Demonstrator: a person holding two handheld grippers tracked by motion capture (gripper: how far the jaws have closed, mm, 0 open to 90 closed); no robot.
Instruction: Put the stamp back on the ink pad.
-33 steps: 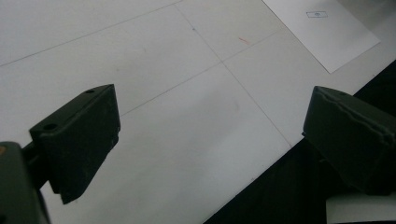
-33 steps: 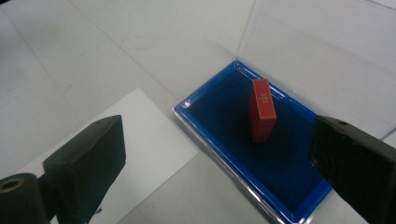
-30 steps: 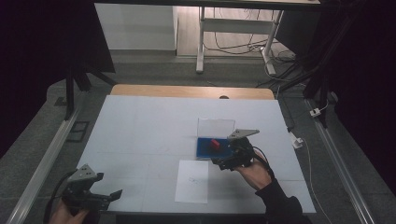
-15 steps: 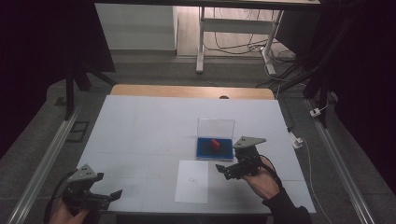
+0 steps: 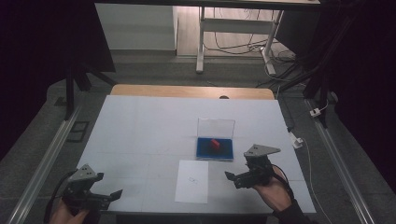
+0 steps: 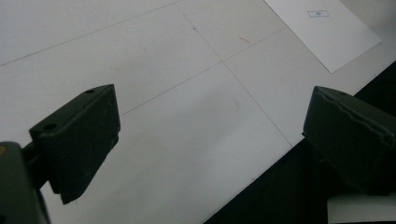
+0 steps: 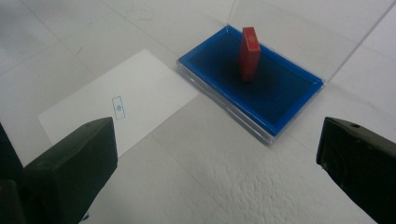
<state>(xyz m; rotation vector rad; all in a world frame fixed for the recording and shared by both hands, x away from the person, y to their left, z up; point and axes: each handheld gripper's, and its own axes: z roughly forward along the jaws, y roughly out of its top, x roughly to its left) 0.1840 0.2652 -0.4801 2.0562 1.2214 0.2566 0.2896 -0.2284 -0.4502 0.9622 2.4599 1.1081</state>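
Holding my right claw low over the white table, I keep its two black jaws spread wide with nothing between them. Just beyond them sits the shallow blue ink pad in its clear plastic case, the see-through lid standing upright at its far edge. A small red rectangular stamp block stands on end on the blue surface, well apart from my jaws. To one side of the case, just beside it, lies a white sheet of paper bearing a tiny blue rectangular mark. My left claw hangs at the near left corner of the table, its jaws also spread and empty, partly out past the table's edge, well apart from the paper and case.
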